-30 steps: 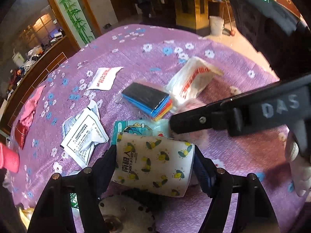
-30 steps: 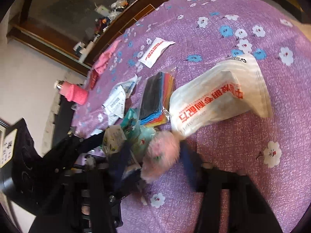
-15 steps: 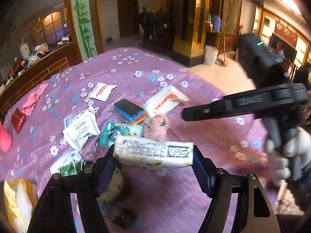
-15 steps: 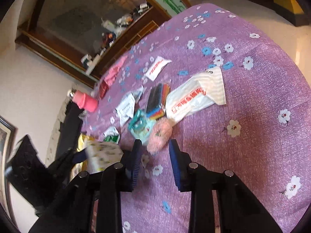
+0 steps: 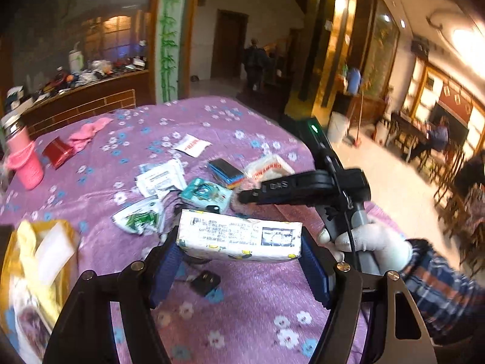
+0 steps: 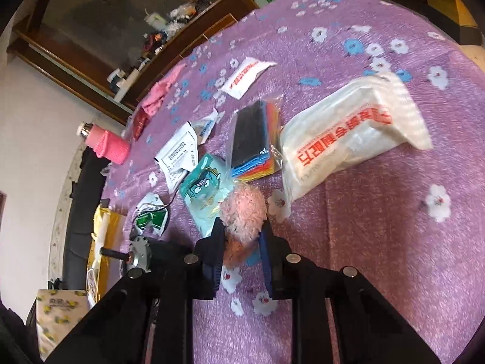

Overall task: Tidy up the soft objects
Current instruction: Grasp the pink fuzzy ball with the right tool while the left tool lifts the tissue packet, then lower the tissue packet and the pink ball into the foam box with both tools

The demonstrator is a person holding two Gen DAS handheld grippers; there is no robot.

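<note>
My left gripper [image 5: 241, 253] is shut on a white tissue pack with a lemon print [image 5: 239, 239] and holds it well above the purple floral cloth [image 5: 242, 312]. The pack also shows at the lower left of the right wrist view [image 6: 57, 315]. My right gripper [image 6: 241, 236] has its fingers on both sides of a pink fluffy pompom [image 6: 242, 214] that lies on the cloth beside a teal cartoon tissue pack [image 6: 204, 191]. In the left wrist view the right gripper [image 5: 242, 196] reaches into the pile.
A white bag with red lettering [image 6: 351, 133], a pack of coloured cloths [image 6: 253, 142], white sachets [image 6: 182, 154], a green-and-white packet [image 6: 150, 215], a pink cloth [image 6: 160, 91], a pink bottle [image 6: 104, 144] and a yellow bag [image 5: 36, 276] lie around.
My left gripper has lifted the tissue pack higher and pulled it back from the pile. My right gripper has moved forward and down, so that its fingers now flank the pompom.
</note>
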